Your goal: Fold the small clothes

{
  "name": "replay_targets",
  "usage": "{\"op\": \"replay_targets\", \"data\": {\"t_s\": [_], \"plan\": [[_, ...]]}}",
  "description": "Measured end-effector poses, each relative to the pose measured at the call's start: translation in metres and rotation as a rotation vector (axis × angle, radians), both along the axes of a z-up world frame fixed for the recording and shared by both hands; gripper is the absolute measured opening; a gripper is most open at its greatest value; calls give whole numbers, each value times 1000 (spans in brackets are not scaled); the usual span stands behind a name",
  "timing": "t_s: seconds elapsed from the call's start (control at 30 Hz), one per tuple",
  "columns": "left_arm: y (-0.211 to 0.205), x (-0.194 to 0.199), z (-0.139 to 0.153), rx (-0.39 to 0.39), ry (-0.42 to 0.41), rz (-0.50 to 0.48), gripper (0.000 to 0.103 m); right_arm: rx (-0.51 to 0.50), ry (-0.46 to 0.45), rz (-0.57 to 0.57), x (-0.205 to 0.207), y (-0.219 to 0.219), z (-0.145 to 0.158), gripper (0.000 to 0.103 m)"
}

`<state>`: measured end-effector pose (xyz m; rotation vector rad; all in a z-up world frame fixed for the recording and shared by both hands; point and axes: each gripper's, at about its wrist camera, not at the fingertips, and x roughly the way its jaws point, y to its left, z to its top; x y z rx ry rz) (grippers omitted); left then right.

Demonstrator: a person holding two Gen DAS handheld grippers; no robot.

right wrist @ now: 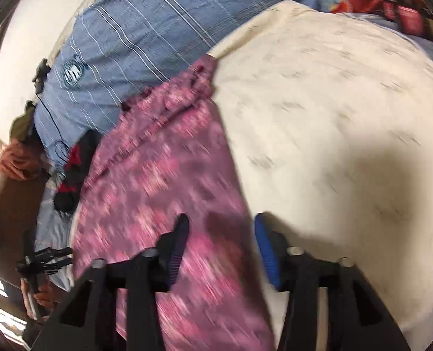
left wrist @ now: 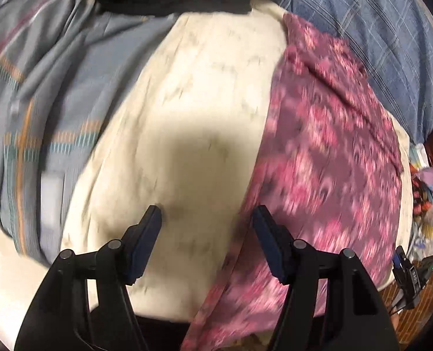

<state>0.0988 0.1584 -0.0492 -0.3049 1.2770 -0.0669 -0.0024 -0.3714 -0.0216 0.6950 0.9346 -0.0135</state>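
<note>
- While the pink floral garment lies as a long strip on the cream sheet, at two o'clock from the left gripper, folding looks part-done.
- Both it and the right gripper stand apart, holding nothing.
- Crosswise folds seemingly remain.

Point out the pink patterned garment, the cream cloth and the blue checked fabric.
pink patterned garment (left wrist: 327, 158), left wrist view, middle of its spread.
cream cloth (right wrist: 333, 93), right wrist view, bare lit area.
blue checked fabric (right wrist: 134, 35), right wrist view, striped part above its round badge.
</note>
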Motion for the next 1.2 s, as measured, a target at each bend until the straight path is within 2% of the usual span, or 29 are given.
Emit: {"op": "replay_targets", "data": {"t_s": [0.13,0.17,0.27,0.37,0.47,0.67,0.73,0.77,0.8,0.83,0.9,0.97,1.0,1.03,1.1,1.2], "plan": [[-12,-27,-1,3,-25,-71,82,56,15,6,-28,1,-8,51],[-15,-34,-2,8,-29,-91,83,66,18,14,-32,3,-8,52],[-24,-48,-4,28,-39,-142,84,112,51,99,-41,16,-13,54],[-22,-54,-7,-47,-14,-152,85,140,91,183,-47,31,-17,55],[-21,-63,-9,-90,14,-163,85,144,132,245,-51,41,-21,56],[-21,-81,-23,-155,111,-193,85,147,145,269,-50,42,-24,56],[-25,-88,-30,-150,134,-207,83,151,149,273,-50,42,-24,56],[-26,-89,-31,-137,132,-210,80,152,150,277,-51,42,-24,56],[-27,-90,-32,-131,129,-212,64,152,152,282,-52,43,-25,56],[-27,-92,-34,-147,137,-211,42,151,154,293,-52,43,-26,56],[-26,-92,-38,-196,160,-208,15,152,163,312,-52,44,-27,52],[-29,-94,-35,-202,150,-220,13,122,176,339,-54,47,-27,35],[-30,-96,-32,-210,143,-229,12,108,176,360,-55,49,-27,12],[-30,-98,-26,-247,131,-242,11,104,172,377,-56,50,-25,6],[-32,-99,-15,-285,100,-249,11,141,142,379,-60,48,-21,5],[-32,-98,12,-337,13,-251,11,236,40,353,-66,38,-3,5]]}}
